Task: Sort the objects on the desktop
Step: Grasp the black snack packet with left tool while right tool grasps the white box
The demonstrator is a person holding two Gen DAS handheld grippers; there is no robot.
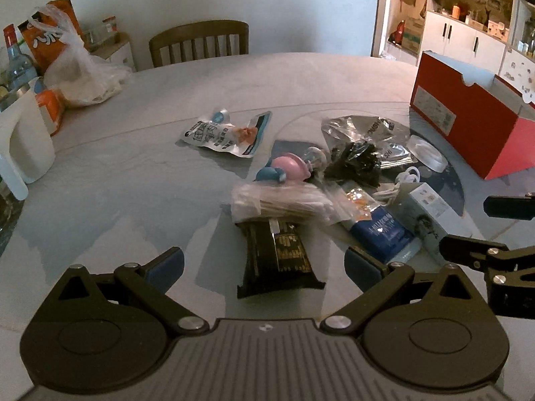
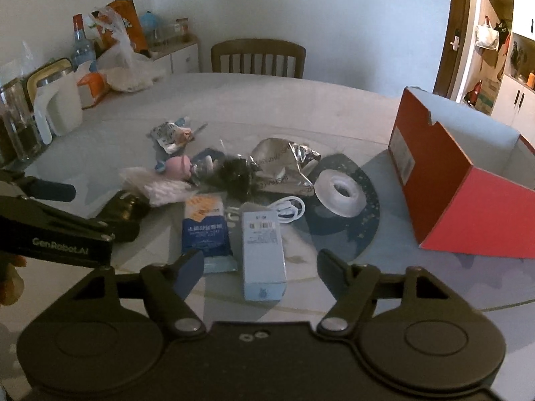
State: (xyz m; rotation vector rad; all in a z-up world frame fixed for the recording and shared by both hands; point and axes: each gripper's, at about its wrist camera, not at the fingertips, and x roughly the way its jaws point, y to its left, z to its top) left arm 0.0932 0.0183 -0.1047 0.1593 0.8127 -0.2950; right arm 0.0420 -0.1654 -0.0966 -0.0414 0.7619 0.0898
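Sorting looks barely begun; the clutter [image 2: 234,187] sits heaped mid-table, left of the open red box [image 2: 468,180], whose visible interior looks bare; left gripper [image 1: 264,267] and right gripper [image 2: 260,270] hover near, jaws spread, empty.

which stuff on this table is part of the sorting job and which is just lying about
For the job:
- black packet
- bag of cotton swabs
- blue packet
- pale blue box
- roll of clear tape
- silver foil bag
- white cable
- pink toy
- red cardboard box, probably the bin

Just lying about:
- white jug
- plastic bag
- glass bottle
- wooden chair
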